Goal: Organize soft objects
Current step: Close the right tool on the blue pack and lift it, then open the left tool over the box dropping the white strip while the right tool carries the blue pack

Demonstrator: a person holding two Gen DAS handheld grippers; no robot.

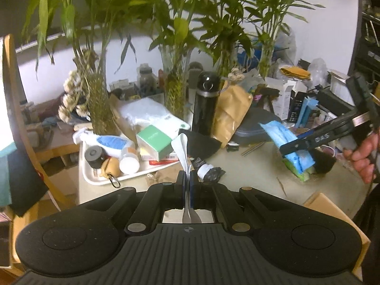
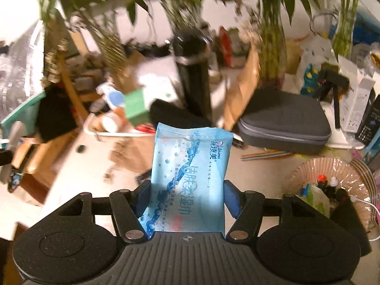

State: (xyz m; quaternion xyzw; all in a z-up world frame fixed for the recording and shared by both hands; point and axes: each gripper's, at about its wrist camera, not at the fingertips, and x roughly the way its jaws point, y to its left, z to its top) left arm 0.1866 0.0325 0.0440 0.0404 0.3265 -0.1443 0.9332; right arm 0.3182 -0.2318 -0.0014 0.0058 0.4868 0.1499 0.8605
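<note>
Overhead, right gripper [image 2: 187, 197] tilts down, apparently clamping the wipes pack [image 2: 190, 178].

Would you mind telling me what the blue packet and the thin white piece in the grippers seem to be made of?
Blue packet: thin glossy plastic film, judging by its sheen, printed surface and crimped top edge. White piece: probably paper or thin film; it looks matte and bends in flat, flimsy leaves, but the material stays uncertain.

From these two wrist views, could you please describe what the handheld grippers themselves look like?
Both are matte black plastic. Each has a ribbed centre panel with a small crosshair mark, round dimpled pads on either side, metal pivot pins and blue finger pads. The right gripper, seen side-on from the left gripper, carries white lettering on its finger and a silver ring.
</note>
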